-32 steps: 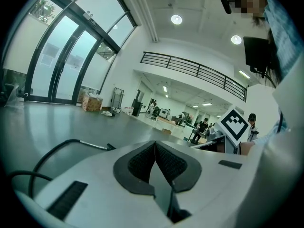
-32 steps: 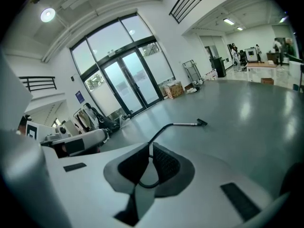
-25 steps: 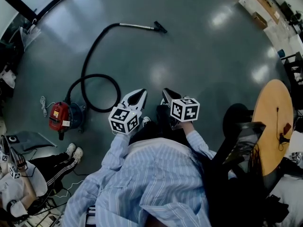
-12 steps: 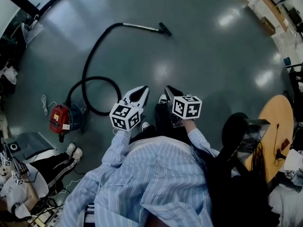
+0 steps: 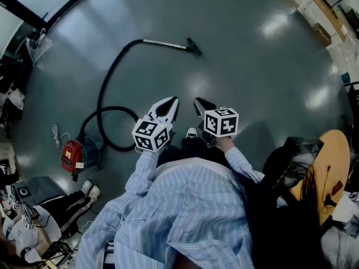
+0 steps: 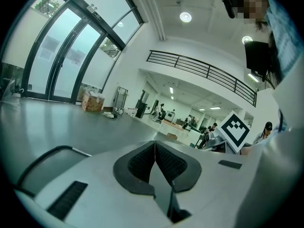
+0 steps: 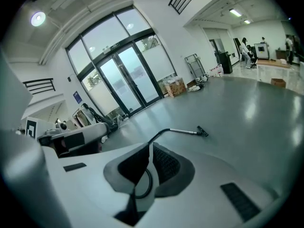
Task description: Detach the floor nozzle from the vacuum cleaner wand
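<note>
- Two empty, closed tools: left gripper [image 5: 173,102], right gripper [image 5: 198,101], well apart from nozzle [image 5: 193,47] on floor [image 5: 252,72].
- Nozzle likely light, rigid; wand [image 5: 164,43] stiff, slick; grip both beside joint.

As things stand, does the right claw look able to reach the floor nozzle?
Probably not yet: the right claw, shut, is held in front of the person, while the floor nozzle lies well ahead on the floor. Nothing visible blocks the way.
</note>
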